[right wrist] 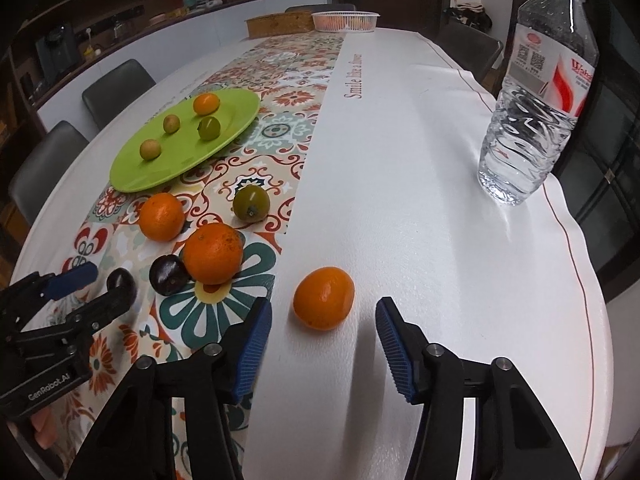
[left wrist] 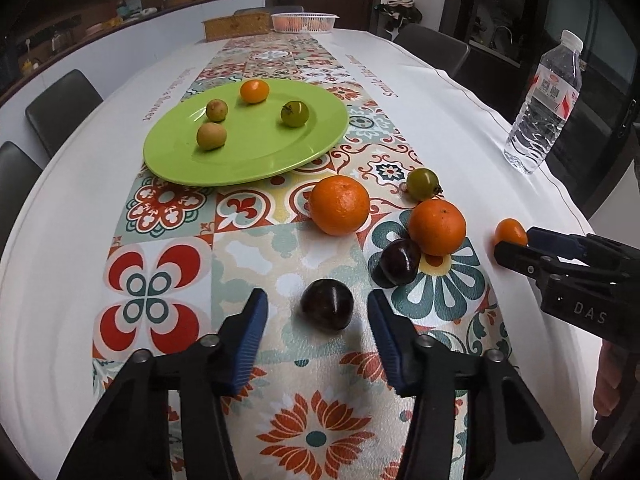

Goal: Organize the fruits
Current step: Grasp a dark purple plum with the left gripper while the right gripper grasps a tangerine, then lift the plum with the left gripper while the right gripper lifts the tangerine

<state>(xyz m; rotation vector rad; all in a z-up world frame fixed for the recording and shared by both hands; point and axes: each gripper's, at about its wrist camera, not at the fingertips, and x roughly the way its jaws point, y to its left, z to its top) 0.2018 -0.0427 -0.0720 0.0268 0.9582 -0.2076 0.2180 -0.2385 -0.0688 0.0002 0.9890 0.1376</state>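
Long table [left wrist: 432, 92] w/ white cloth & a patterned tile runner [left wrist: 256, 240] down the middle. Left gripper [left wrist: 318, 312] points down at a dark plum [left wrist: 327, 305] on the runner; plum sits between the blue pads, gap visible each side, so jaws are apart & not pressing on it. Right gripper [right wrist: 324, 314] does the same over a small orange kumquat-like fruit [right wrist: 324, 298] on the bare white cloth, just right of the runner edge; pads flank it w/o touching.

Near the plum: a second plum [left wrist: 400, 261] touching a mandarin [left wrist: 437, 227], another mandarin [left wrist: 339, 205] just left of that, & a green fruit [left wrist: 422, 184] behind them. Further up the runner, a green plate [left wrist: 248, 160] holds four small fruits: one orange [left wrist: 254, 91], one dark green [left wrist: 295, 113], two yellowish [left wrist: 211, 136].

Water bottle [right wrist: 536, 92] stands upright near the right table edge. At the far end, a white basket [left wrist: 304, 22] beside a brown box [left wrist: 237, 26]. Dark chairs [left wrist: 62, 108] along the left side.
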